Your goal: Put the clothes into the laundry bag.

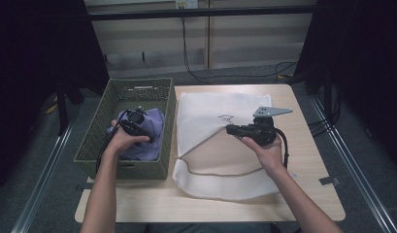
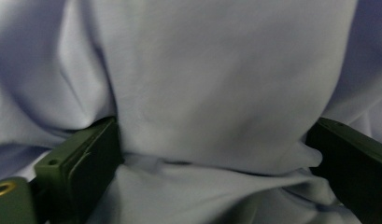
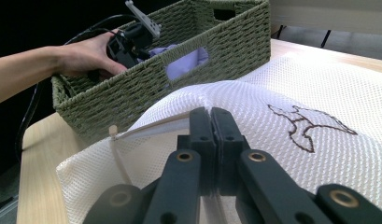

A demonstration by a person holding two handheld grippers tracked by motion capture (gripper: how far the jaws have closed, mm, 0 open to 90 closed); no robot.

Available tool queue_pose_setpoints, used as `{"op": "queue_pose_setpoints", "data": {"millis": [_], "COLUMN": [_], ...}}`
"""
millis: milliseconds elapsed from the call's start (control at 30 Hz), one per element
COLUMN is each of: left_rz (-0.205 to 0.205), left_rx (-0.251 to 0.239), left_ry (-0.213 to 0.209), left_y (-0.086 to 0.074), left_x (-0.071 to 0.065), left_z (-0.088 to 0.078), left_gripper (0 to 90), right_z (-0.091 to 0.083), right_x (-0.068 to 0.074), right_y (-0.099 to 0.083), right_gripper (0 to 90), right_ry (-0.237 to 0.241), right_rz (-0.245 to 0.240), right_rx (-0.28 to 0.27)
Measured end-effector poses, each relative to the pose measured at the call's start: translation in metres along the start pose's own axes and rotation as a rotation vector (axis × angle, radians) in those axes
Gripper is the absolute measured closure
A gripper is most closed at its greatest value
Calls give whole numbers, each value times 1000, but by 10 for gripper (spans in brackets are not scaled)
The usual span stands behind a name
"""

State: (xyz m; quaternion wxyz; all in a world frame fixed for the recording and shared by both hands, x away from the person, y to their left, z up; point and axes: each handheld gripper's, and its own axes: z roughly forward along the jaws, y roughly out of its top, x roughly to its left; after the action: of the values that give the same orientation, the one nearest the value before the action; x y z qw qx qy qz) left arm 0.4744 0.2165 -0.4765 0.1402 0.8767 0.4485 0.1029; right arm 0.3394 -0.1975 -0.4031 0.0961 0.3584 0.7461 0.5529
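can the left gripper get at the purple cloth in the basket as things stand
Probably yes: the left gripper is already down inside the open-topped woven basket, its open jaws straddling a fold of the lavender cloth, nothing between.

The high view looks forward and down from above the person's side, taking in the whole surface point(image 1: 312, 194), with the basket point(image 1: 96, 136) at the left of the frame. The left gripper view sits very near the lilac cloth point(image 2: 216, 84), looking straight into its folds. The right gripper view looks low across the white mesh bag point(image 3: 366, 93) toward the basket point(image 3: 226, 51) at the upper left of its frame. These 2 views share basket, bag and cloth point(image 3: 186, 60).
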Motion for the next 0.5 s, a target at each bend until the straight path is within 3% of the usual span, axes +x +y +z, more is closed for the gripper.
{"op": "queue_pose_setpoints", "data": {"millis": [67, 167, 200, 233, 367, 433, 500], "left_rz": [12, -11, 12, 25, 34, 20, 3], "left_rx": [12, 1, 26, 22, 31, 43, 43], "left_ry": [-3, -9, -14, -15, -28, -48, -40], "left_y": [0, -1, -1, -1, -1, -1, 0], "left_x": [-1, -2, -1, 0, 1, 3, 5], "left_z": [1, 3, 1, 2, 2, 1, -2], "left_gripper": [4, 4, 4, 3, 3, 44, 115], "right_z": [0, 1, 1, 1, 2, 1, 1], "right_x": [0, 0, 0, 1, 1, 1, 0], "right_y": [0, 0, 0, 0, 0, 0, 0], "right_gripper": [890, 890, 890, 890, 890, 890, 889], "right_ry": [0, 0, 1, 1, 5, 5, 2], "right_rz": [3, 2, 1, 0, 0, 0, 1], "right_rx": [3, 3, 3, 4, 7, 7, 5]}}
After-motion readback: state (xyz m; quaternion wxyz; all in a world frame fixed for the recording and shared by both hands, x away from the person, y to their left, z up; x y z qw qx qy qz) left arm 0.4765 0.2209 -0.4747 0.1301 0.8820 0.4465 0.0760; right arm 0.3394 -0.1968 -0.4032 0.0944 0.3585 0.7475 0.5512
